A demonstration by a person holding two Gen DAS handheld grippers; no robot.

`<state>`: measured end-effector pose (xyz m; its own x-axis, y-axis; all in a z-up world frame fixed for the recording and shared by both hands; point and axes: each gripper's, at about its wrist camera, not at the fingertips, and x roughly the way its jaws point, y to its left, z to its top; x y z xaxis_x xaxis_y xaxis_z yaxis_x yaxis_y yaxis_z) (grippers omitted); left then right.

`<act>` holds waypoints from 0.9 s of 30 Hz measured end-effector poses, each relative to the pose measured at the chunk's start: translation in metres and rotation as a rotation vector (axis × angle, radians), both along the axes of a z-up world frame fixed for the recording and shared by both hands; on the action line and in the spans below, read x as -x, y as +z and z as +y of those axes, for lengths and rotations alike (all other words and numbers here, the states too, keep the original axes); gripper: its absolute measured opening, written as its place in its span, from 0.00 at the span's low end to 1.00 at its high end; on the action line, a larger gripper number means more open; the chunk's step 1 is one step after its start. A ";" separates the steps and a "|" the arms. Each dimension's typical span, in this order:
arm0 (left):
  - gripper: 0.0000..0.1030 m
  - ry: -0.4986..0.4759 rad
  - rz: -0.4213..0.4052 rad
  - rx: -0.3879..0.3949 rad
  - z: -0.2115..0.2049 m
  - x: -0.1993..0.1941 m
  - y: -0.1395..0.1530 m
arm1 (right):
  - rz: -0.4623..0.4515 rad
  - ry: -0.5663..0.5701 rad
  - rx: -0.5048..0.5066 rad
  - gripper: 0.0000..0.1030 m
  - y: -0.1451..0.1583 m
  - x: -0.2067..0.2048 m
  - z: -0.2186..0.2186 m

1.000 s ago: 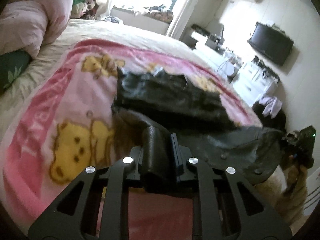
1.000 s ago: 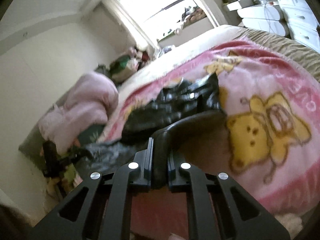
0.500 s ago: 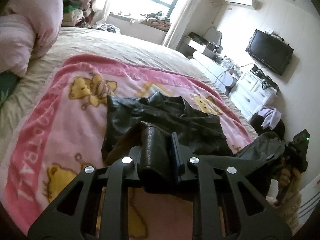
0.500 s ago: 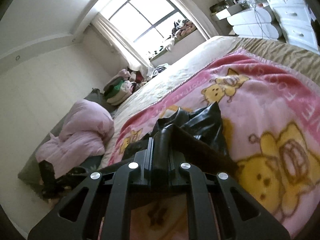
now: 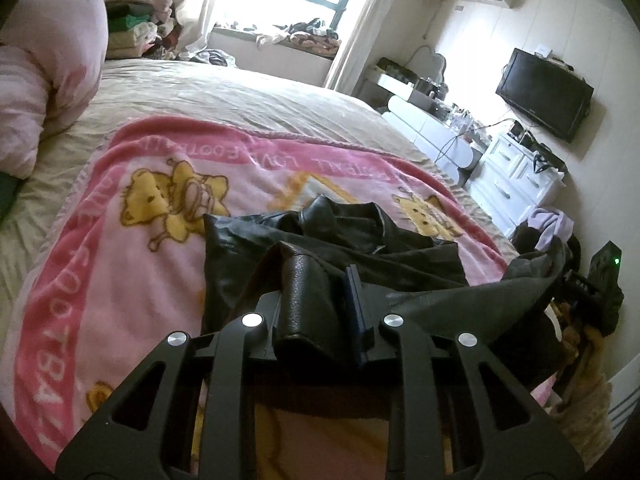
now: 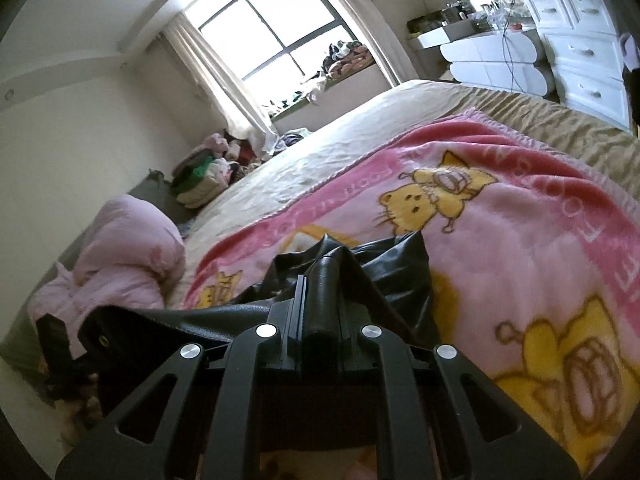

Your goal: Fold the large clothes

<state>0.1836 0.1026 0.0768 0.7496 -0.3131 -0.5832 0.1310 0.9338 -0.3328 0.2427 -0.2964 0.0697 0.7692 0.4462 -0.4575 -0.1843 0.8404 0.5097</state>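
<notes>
Left wrist: left tongs (image 5: 320, 300) clamp black jacket (image 5: 360, 236), right tongs (image 6: 320, 308) clamp it too, on pink blanket (image 5: 120, 248)

Bare pink blanket (image 5: 120, 264) flanks the black jacket (image 5: 328, 236); pink duvet (image 5: 44, 72) blocks far left.

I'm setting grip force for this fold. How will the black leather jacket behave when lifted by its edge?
The black leather jacket is probably floppy: it sags between the left gripper and right gripper. Its glossy surface may slip. Thick bunched folds suggest it is fairly heavy.
</notes>
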 end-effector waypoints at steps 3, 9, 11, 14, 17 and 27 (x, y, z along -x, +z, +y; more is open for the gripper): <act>0.16 -0.003 0.008 0.001 0.000 -0.014 -0.006 | 0.020 -0.010 0.010 0.10 -0.009 -0.014 0.003; 0.16 0.013 0.038 0.000 0.005 -0.039 -0.023 | 0.060 -0.018 0.040 0.11 -0.027 -0.042 0.010; 0.17 0.020 0.041 0.004 0.007 -0.043 -0.029 | 0.068 -0.018 0.050 0.11 -0.030 -0.047 0.012; 0.17 0.040 0.059 0.001 0.011 -0.051 -0.041 | 0.079 -0.019 0.068 0.12 -0.037 -0.055 0.015; 0.20 0.050 0.073 0.018 0.016 -0.056 -0.049 | 0.086 -0.020 0.090 0.13 -0.041 -0.061 0.018; 0.28 0.123 0.061 0.016 0.036 -0.059 -0.051 | 0.113 -0.024 0.179 0.19 -0.058 -0.080 0.024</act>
